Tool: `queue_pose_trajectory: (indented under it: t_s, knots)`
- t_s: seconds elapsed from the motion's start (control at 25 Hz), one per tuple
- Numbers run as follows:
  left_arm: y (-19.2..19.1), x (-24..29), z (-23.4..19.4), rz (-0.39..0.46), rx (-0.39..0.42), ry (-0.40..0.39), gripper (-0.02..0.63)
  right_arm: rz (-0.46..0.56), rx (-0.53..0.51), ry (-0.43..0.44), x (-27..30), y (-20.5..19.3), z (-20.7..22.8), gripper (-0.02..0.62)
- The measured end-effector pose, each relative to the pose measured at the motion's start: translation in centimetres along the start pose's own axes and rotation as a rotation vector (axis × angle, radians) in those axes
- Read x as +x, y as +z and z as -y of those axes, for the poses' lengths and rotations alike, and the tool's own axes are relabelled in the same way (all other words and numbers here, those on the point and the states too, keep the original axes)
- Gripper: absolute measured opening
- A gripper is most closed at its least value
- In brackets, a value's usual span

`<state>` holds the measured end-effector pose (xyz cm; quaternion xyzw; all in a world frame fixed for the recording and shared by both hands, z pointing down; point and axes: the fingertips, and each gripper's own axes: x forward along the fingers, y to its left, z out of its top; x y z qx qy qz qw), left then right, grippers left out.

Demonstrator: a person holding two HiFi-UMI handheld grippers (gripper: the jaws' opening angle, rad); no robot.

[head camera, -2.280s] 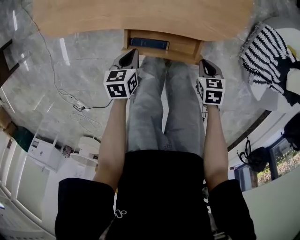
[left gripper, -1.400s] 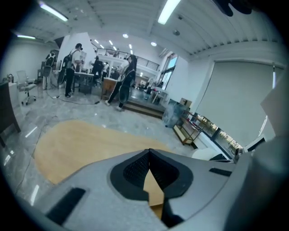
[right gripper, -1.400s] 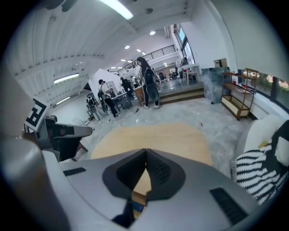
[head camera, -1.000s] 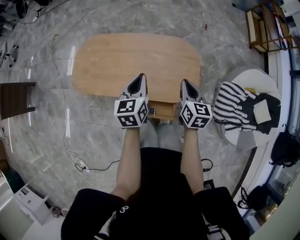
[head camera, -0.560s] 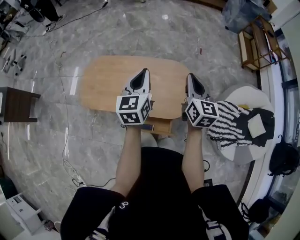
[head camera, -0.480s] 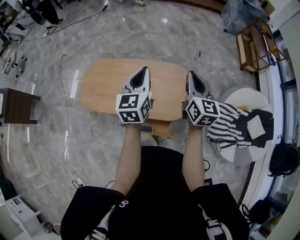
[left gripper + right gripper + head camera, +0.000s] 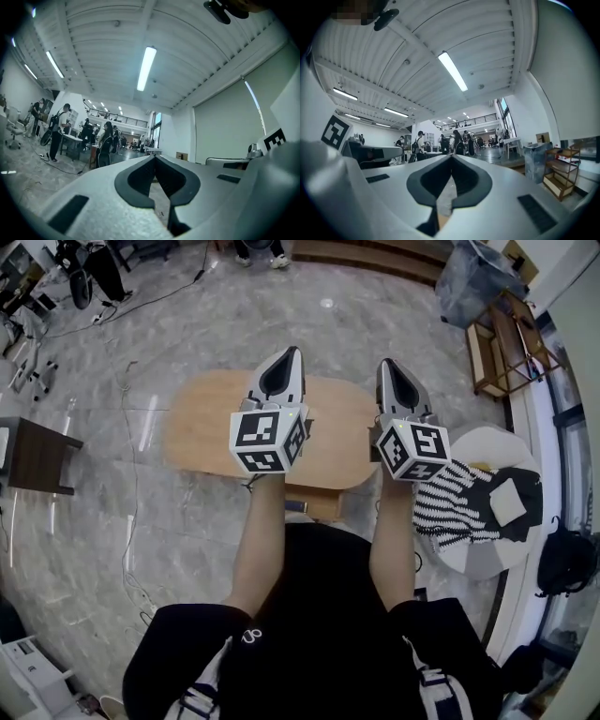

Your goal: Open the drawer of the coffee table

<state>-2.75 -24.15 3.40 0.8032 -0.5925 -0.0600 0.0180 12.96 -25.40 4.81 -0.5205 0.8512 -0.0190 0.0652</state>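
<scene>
Drawer (image 7: 321, 505) of the coffee table (image 7: 211, 427): it juts out from under the near edge of the oval wooden top, close to the person's body, with a dark, book-like thing (image 7: 296, 506) lying in it. From that, the opening looks done, and nothing of the task seems left but to lower the hands.

At far left a dark side table (image 7: 33, 454) stands well apart from the coffee table.

The left gripper (image 7: 292, 352) is held out on a straight forearm, high above the tabletop and touching nothing. Its own view shows the jaws pressed together with nothing between them, pointing level at a long hall with ceiling lights and people in the distance.

The right gripper (image 7: 388, 363) sits just beside it, parallel and at about the same height, jaws likewise closed and empty. It also faces the hall, with no table in its view.

Further right, a striped cloth (image 7: 455, 507) lies on a round white table (image 7: 480, 439), and beyond that stands a wooden shelf rack (image 7: 506, 348).
</scene>
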Motion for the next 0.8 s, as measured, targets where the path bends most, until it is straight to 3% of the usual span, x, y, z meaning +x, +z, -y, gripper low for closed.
queue_pose_trajectory:
  t_s: [0.36, 0.8]
  knots:
    - [0.5, -0.6, -0.5, -0.005, 0.055, 0.014, 0.006, 0.003, -0.033, 0.000, 0.1, 0.6, -0.6, 0.011]
    - [0.3, -0.8, -1.3, 0.011, 0.048, 0.031, 0.006, -0.003, -0.039, 0.001, 0.5, 0.2, -0.7, 0.011]
